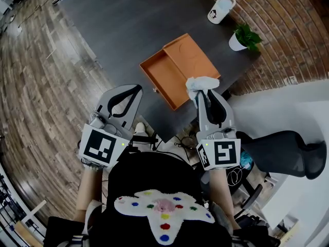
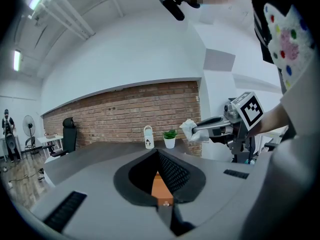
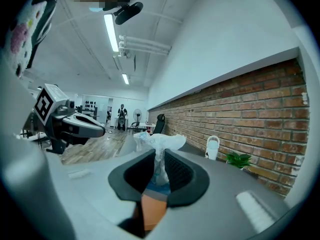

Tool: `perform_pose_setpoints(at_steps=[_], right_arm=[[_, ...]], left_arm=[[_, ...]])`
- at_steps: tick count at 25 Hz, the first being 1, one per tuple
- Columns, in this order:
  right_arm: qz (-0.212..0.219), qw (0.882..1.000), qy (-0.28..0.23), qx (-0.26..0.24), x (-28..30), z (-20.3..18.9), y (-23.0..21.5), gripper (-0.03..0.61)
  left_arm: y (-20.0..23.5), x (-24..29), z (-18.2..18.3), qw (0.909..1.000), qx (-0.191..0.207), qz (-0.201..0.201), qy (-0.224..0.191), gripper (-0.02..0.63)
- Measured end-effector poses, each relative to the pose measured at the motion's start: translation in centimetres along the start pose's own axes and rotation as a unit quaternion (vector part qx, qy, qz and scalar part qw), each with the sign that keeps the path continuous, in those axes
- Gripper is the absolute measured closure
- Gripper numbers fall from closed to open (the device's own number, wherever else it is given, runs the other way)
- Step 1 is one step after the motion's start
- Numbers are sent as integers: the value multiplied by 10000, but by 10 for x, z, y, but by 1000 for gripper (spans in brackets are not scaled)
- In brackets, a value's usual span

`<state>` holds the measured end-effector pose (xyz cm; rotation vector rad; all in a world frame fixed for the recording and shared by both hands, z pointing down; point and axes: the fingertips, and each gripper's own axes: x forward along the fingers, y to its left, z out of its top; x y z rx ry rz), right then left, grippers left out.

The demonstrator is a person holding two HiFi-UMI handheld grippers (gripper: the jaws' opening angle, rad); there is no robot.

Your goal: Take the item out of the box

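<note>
Right gripper [image 1: 203, 93]: fingers a little way apart, clamped on the white crumpled item [image 1: 201, 83], a soft plastic-looking wad. In right gripper view the item [image 3: 159, 145] stands upright btw the two dark fingers [image 3: 177, 171], its top bunched out above them, w/ a bit of blue at its lower end. The item is up in the air, off the surface, over the near right corner of the orange box [image 1: 163, 78], so outside the box. The box lies open approx. mid-way across the dark surface [image 1: 123, 30], w/ a deeper tray on the left and a flat lid half on the right, both showing bare orange. Left gripper [image 1: 136, 89]: fingers fully together, nothing btw them. It hovers near left of the box, apart from it, and its own view shows a strip of orange below the closed tips. In left gripper view the right gripper [image 2: 196, 132] w/ the item [image 2: 188, 129] sits to the right, above the surface. Far right on the surface are a white handled jug [image 1: 221, 9] and a small potted plant [image 1: 244, 37], near each other, by the brick wall [image 1: 288, 30]. A black office chair [image 1: 288, 149] stands off the surface's near right.
</note>
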<state>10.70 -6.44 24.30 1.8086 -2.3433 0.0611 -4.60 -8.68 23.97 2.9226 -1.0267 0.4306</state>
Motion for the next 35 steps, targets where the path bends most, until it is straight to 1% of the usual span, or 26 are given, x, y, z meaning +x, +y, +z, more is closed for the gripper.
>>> perform_pose_setpoints(at_steps=[23, 35], right_arm=[[1, 9999, 109, -42, 1, -6, -1, 512], [34, 9998, 165, -58, 1, -12, 0, 512]], left_arm=[[-2, 3, -3, 10000, -8, -17, 45, 607], [-5, 4, -6, 9999, 75, -29, 73, 607]])
